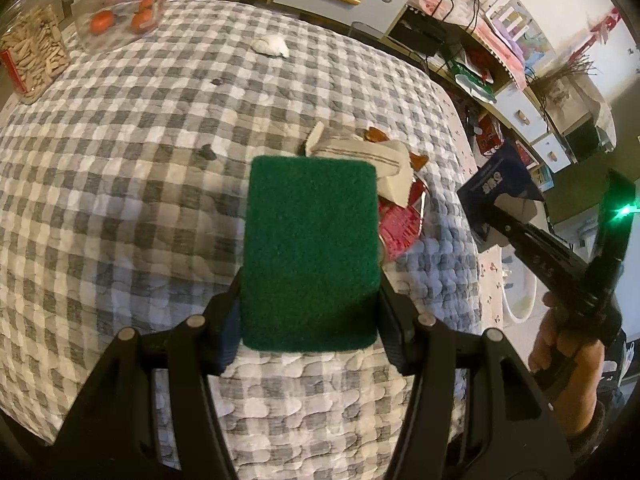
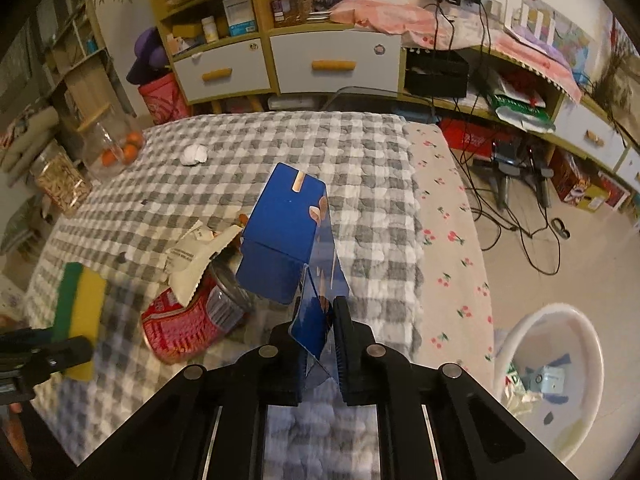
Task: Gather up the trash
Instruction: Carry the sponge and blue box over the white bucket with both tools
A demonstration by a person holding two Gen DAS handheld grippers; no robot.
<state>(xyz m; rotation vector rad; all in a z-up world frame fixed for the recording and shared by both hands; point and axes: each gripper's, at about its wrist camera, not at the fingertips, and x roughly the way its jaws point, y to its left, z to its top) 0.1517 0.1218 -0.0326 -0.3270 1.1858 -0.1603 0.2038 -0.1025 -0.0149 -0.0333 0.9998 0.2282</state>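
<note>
My left gripper (image 1: 310,320) is shut on a green-and-yellow sponge (image 1: 312,252), held flat over the checkered table; the sponge also shows in the right wrist view (image 2: 78,308). My right gripper (image 2: 318,340) is shut on a flattened blue carton (image 2: 284,236), held above the table's right side; the carton also shows in the left wrist view (image 1: 496,188). A crushed red can (image 2: 192,320) and a torn beige wrapper (image 2: 196,256) lie on the table beside the sponge. A crumpled white tissue (image 2: 194,155) lies at the far side.
A white bin (image 2: 552,380) with some trash stands on the floor at the right. Glass jars (image 1: 120,4) stand at the table's far left corner. Small dark crumbs (image 1: 206,153) dot the checkered cloth (image 1: 120,160). Cabinets and cables line the back wall.
</note>
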